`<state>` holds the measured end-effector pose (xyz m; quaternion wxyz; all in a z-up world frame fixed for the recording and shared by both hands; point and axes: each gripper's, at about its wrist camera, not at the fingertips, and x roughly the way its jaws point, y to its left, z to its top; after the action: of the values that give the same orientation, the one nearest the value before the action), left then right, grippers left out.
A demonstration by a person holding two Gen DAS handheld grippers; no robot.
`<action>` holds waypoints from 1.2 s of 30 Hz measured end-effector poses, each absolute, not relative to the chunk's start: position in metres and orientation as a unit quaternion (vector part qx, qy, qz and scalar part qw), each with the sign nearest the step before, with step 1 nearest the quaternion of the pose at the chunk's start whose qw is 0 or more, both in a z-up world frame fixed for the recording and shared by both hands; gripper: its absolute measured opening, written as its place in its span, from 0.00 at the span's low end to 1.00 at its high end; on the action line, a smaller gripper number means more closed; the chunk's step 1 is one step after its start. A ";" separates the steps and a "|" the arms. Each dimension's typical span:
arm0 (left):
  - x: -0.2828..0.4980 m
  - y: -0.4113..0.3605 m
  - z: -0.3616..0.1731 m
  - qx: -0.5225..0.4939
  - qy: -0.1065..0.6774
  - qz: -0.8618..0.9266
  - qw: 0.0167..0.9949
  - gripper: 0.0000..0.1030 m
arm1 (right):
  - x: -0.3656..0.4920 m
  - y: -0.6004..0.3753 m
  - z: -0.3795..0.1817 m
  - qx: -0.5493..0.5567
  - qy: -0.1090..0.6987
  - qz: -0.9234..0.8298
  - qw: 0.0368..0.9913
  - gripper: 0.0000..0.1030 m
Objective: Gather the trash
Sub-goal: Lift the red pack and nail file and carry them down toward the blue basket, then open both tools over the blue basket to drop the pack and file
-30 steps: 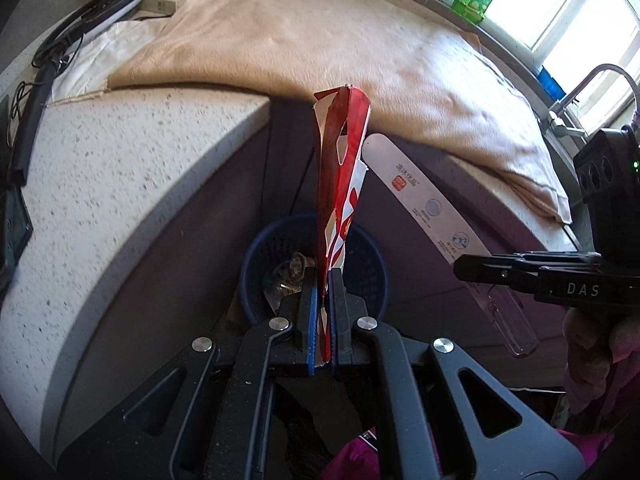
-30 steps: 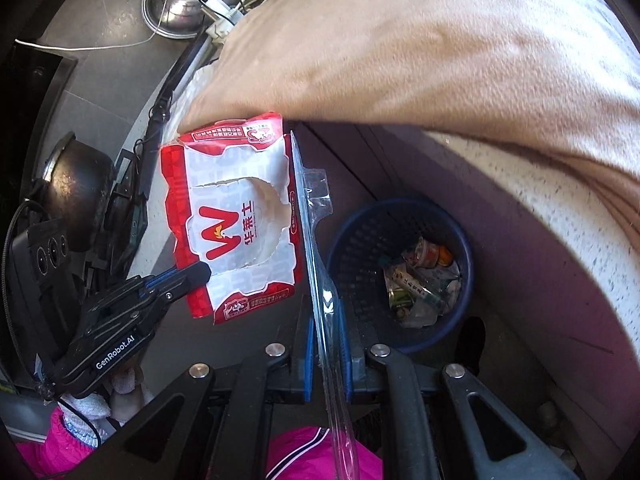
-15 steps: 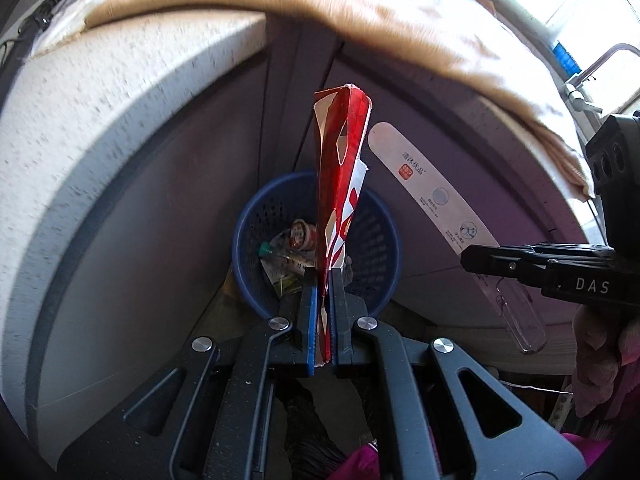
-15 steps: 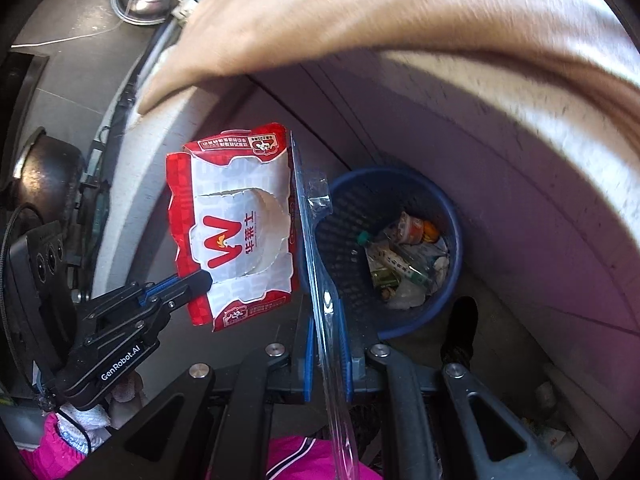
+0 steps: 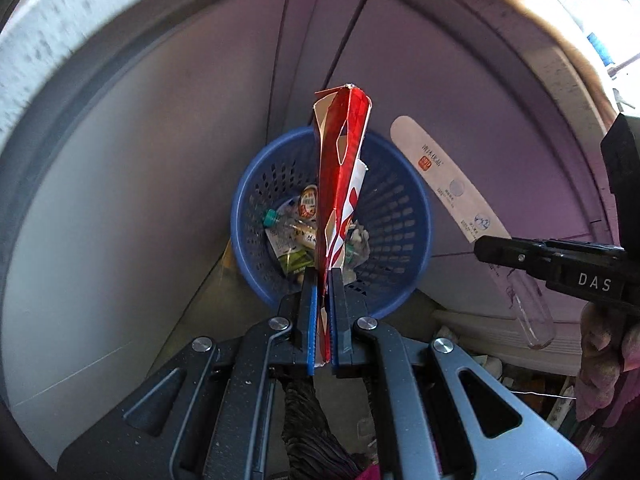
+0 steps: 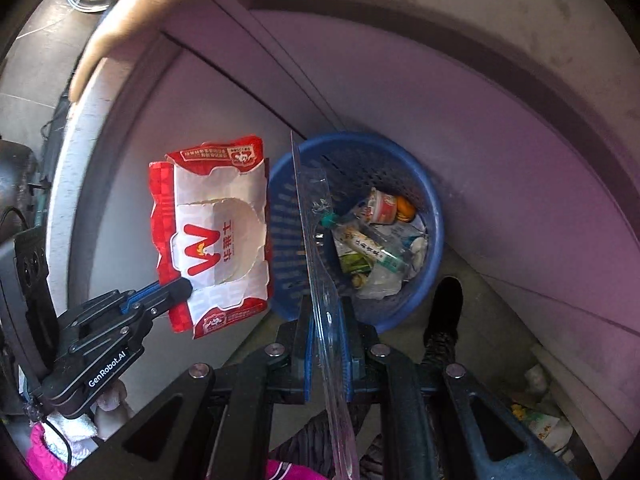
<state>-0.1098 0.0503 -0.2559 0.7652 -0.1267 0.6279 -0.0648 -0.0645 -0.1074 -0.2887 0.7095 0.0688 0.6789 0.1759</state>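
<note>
My left gripper is shut on a flattened red and white carton, held edge-on above the blue perforated waste basket. The carton's face shows in the right wrist view, left of the basket. My right gripper is shut on a clear plastic blister pack, held edge-on over the basket's near rim. From the left wrist view the pack shows a white card backing, pinched by the right gripper to the right of the basket. The basket holds several pieces of trash.
The basket stands on the floor in a corner of grey cabinet fronts under a speckled counter. A beige cloth hangs over the counter edge. A dark shoe and clutter lie right of the basket.
Both grippers have moved down and closer to the basket with their trash; the counter top and cloth have slid out of view and the basket looks larger.
</note>
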 end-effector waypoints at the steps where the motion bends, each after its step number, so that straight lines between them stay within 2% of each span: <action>1: -0.109 0.050 -0.259 -0.126 0.631 -0.064 0.763 0.02 | -0.062 -0.107 -0.293 0.068 0.681 0.173 0.708 0.09; 15: -0.093 0.035 -0.301 -0.113 0.662 -0.058 0.739 0.02 | -0.048 -0.097 -0.326 0.036 0.694 0.148 0.704 0.09; 27: -0.086 0.031 -0.305 -0.105 0.669 -0.047 0.734 0.06 | -0.049 -0.081 -0.314 0.006 0.679 0.145 0.720 0.10; 31: -0.084 0.033 -0.305 -0.107 0.669 -0.044 0.734 0.09 | -0.049 -0.081 -0.313 -0.006 0.673 0.149 0.725 0.10; 34: -0.083 0.037 -0.304 -0.111 0.668 -0.038 0.735 0.17 | -0.049 -0.078 -0.309 -0.016 0.665 0.153 0.731 0.13; 36: -0.082 0.041 -0.304 -0.113 0.668 -0.031 0.735 0.27 | -0.048 -0.077 -0.306 -0.022 0.660 0.155 0.735 0.22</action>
<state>-0.0823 0.0405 -0.3038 0.7345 -0.1132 0.6683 -0.0315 -0.0483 -0.0769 -0.3061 0.7345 -0.0221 0.6603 0.1550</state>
